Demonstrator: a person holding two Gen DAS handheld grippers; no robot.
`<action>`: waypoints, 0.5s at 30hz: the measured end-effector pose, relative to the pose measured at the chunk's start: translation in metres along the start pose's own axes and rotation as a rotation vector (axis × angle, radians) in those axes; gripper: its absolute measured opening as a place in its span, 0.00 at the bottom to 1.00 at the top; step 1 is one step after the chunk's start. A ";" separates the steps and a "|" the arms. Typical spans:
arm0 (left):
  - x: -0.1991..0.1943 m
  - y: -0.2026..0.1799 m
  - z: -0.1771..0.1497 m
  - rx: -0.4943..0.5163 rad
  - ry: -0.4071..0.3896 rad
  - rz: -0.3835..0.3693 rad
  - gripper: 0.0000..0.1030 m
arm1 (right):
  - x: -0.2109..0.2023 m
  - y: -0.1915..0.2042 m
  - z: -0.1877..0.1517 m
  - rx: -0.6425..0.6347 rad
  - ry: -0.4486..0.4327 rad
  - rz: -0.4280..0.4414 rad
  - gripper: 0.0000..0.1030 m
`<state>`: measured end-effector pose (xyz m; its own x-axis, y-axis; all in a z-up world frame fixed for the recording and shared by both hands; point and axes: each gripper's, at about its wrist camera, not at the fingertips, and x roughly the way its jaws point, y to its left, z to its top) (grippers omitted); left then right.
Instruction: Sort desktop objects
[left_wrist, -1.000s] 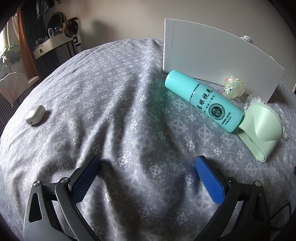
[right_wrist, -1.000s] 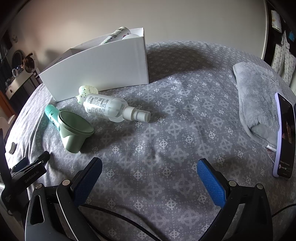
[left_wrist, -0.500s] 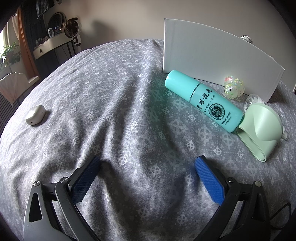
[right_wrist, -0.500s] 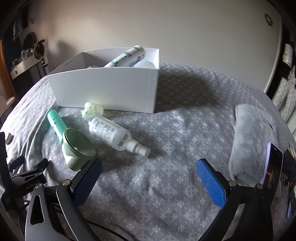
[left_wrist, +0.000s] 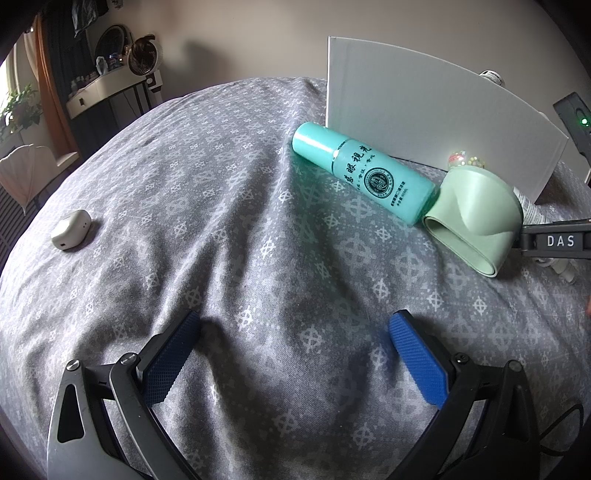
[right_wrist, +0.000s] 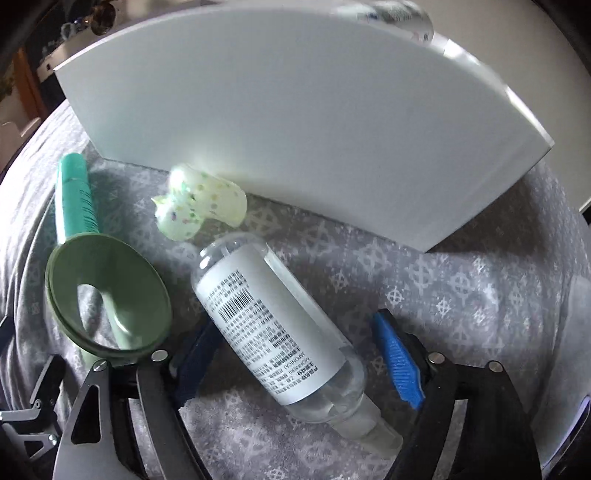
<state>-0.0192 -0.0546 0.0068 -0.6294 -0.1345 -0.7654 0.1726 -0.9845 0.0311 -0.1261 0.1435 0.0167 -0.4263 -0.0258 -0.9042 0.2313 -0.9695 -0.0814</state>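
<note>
Clear spray bottle (right_wrist: 280, 332) lying flat beside white box (right_wrist: 295, 129).

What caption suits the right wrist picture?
Open right hand-held gripper straddling a clear spray bottle beside a white box.

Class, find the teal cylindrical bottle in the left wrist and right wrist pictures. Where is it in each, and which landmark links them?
Left wrist: teal cylindrical bottle lies upper centre-right.
Right wrist: it lies at far left, partly hidden.
Shared landmark: the pale green funnel touching its end, before the white box.
</note>
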 end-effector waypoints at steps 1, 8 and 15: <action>0.000 0.000 0.000 0.000 0.000 0.000 1.00 | -0.004 -0.001 -0.002 0.006 -0.020 0.010 0.62; 0.000 0.000 0.000 0.000 0.000 0.000 1.00 | -0.054 -0.002 -0.037 0.031 -0.100 0.069 0.38; 0.000 0.000 0.000 0.000 0.000 0.000 1.00 | -0.123 -0.005 -0.040 0.058 -0.224 0.071 0.37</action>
<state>-0.0192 -0.0546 0.0067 -0.6292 -0.1345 -0.7655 0.1726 -0.9845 0.0311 -0.0394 0.1610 0.1112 -0.5954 -0.1412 -0.7909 0.2196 -0.9756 0.0088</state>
